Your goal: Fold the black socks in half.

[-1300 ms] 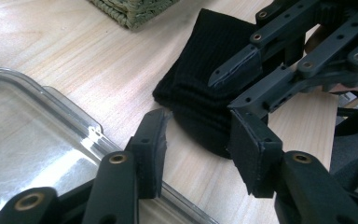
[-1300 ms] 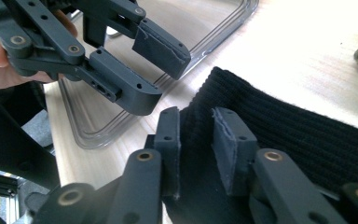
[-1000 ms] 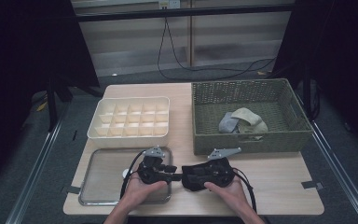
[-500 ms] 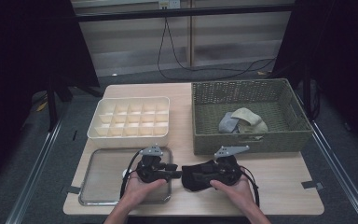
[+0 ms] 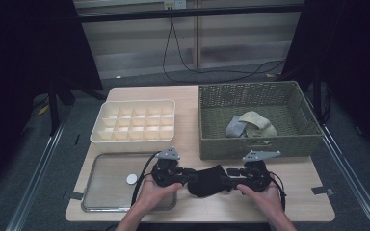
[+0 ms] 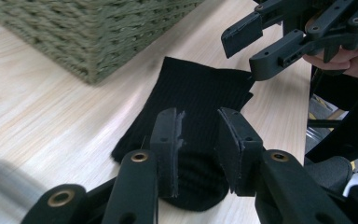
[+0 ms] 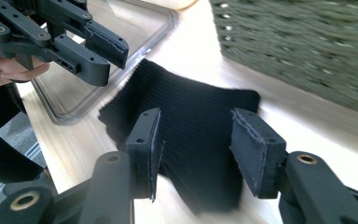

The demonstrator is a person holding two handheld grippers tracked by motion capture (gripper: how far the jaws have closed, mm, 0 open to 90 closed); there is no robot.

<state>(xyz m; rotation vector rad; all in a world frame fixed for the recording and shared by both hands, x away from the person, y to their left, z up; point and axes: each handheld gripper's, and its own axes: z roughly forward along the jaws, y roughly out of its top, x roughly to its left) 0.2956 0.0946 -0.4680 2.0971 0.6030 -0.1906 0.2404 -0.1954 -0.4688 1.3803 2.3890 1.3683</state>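
Observation:
A black ribbed sock (image 5: 207, 180) lies flat on the wooden table near the front edge, between the two grippers. My left gripper (image 5: 192, 172) points right at the sock's left end. In the left gripper view its jaws (image 6: 199, 135) straddle that end with a gap showing; they have just been closing, and the pads do not press the fabric. My right gripper (image 5: 229, 172) points left at the other end. Its jaws (image 7: 196, 140) stand apart over the sock (image 7: 191, 112) and have also just been closing, without gripping it. Each gripper view shows the other gripper (image 6: 242, 51) (image 7: 112, 63) open.
A green wicker basket (image 5: 257, 144) with rolled pale cloths (image 5: 250, 126) stands just behind the grippers at the right. A cream compartment box (image 5: 132, 120) sits behind the left hand. A metal tray (image 5: 111, 192) with a white disc (image 5: 132, 178) lies at the front left.
The right gripper has moved to the right, away from the left one, which shifted slightly. The sock now lies spread out flatter between them.

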